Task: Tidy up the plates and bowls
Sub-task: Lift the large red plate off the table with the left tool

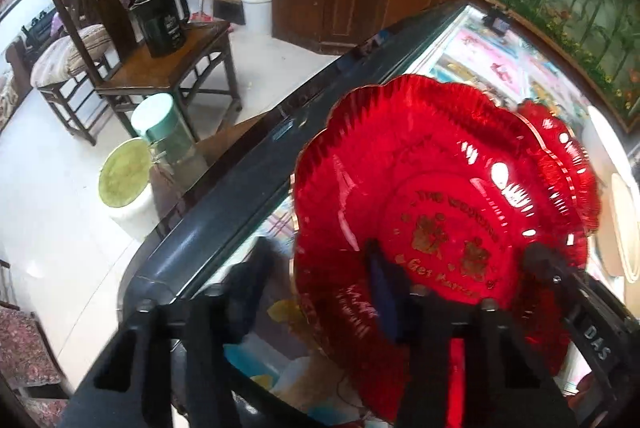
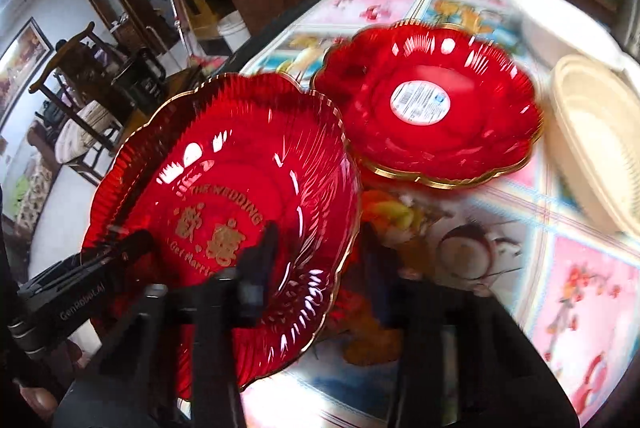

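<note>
A red scalloped plate (image 1: 420,196) with a gold rim and gold "THE WEDDING" lettering hangs tilted over the table's left edge. My left gripper (image 1: 316,264) is shut on its near-left rim, one finger inside the dish and one outside. My right gripper (image 2: 320,240) is shut on the same red plate (image 2: 224,188) at its right rim; it also shows as the right gripper (image 1: 552,268) in the left wrist view. The left gripper (image 2: 120,252) reaches in from the left. A second red plate (image 2: 424,108) with a white sticker rests on the table behind.
The table (image 2: 580,288) has a colourful picture cloth under glass and a dark edge (image 1: 224,212). Cream baskets (image 2: 592,132) stand at its right side. Beyond the edge are a lidded white bucket (image 1: 124,180), a jar (image 1: 160,132) and wooden chairs (image 1: 92,28).
</note>
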`<action>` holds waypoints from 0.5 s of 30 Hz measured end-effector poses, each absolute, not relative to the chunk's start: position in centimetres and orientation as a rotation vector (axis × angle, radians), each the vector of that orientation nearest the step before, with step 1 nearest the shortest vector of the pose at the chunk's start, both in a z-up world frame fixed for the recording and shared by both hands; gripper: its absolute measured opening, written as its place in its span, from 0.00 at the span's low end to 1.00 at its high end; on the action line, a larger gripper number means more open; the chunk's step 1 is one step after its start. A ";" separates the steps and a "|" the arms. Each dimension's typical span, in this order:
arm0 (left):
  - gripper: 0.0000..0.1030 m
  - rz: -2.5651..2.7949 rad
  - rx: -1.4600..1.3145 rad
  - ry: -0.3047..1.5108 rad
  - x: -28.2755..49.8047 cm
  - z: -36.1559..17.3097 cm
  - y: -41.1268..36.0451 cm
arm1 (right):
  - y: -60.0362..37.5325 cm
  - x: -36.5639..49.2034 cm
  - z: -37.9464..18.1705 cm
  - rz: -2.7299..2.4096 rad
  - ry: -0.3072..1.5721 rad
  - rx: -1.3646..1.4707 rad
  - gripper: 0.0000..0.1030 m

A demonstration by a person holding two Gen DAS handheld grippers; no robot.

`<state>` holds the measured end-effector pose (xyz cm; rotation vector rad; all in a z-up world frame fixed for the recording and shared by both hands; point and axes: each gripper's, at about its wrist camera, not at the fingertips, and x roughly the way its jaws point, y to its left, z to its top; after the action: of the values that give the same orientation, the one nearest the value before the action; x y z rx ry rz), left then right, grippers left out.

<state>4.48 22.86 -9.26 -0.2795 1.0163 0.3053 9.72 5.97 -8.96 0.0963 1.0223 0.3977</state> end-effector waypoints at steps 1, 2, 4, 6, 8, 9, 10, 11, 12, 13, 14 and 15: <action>0.26 0.288 -0.290 1.012 4.4 -9.2 22.8 | 6.0 9.8 -9.1 0.403 1.028 0.099 0.23; 0.24 0.279 -0.291 1.008 4.5 -9.2 22.7 | 6.1 9.8 -9.2 0.410 1.029 0.102 0.18; 0.24 0.282 -0.277 0.998 4.6 -9.2 22.5 | 6.1 9.7 -9.2 0.404 1.022 0.099 0.14; 0.23 0.276 -0.273 0.990 4.5 -9.2 22.5 | 5.9 9.7 -9.3 0.410 1.011 0.117 0.13; 0.22 0.271 -0.272 0.984 4.4 -9.1 22.6 | 5.6 9.6 -9.4 0.416 1.001 0.131 0.13; 0.22 0.269 -0.270 0.984 4.5 -9.1 22.5 | 5.6 9.5 -9.4 0.415 0.995 0.131 0.13; 0.22 0.266 -0.266 0.984 4.4 -9.0 22.5 | 5.4 9.3 -9.4 0.413 0.990 0.129 0.13; 0.22 0.264 -0.263 0.984 4.5 -9.0 22.4 | 5.4 9.2 -9.4 0.411 0.983 0.123 0.13; 0.22 0.263 -0.262 0.985 4.5 -9.0 22.4 | 5.5 9.0 -9.4 0.408 0.974 0.117 0.13; 0.22 0.261 -0.260 0.986 4.4 -8.9 22.3 | 5.5 8.9 -9.3 0.406 0.969 0.113 0.13; 0.22 0.259 -0.257 0.986 4.3 -8.8 22.2 | 5.4 8.7 -9.1 0.406 0.965 0.112 0.13; 0.22 0.257 -0.253 0.985 4.1 -8.6 22.1 | 5.3 8.6 -9.0 0.407 0.963 0.113 0.12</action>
<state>4.06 22.12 -8.62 -0.2529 0.9849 0.2572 8.61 5.28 -9.02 0.1129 0.9635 0.4067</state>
